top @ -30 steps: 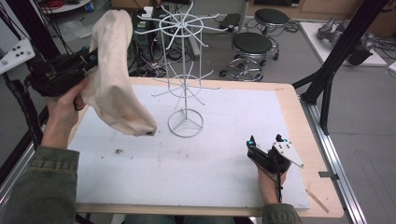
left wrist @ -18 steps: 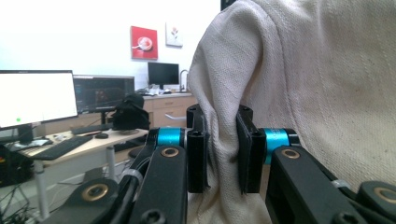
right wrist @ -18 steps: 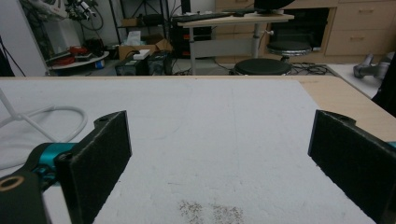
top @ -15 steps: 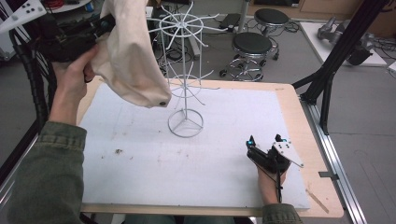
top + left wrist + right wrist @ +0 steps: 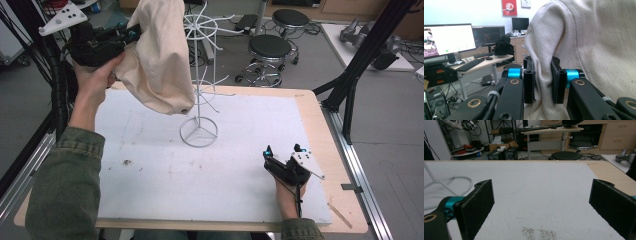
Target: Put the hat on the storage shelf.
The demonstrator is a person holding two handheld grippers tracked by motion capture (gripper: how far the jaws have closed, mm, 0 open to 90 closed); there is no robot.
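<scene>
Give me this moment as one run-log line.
left tongs: shut on cream canvas cloth bag, lifted beside white wire rack | right tongs: open, nothing between them, low over white table mat

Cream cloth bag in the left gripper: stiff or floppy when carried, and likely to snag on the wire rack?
Probably floppy: the cream cloth bag bunches between the left gripper and sags below it. Likely light, since one pinch holds it up. Snagging seems possible: it hangs against the white wire rack, whose thin arms stick out, and that rack looks easy to tip.
</scene>
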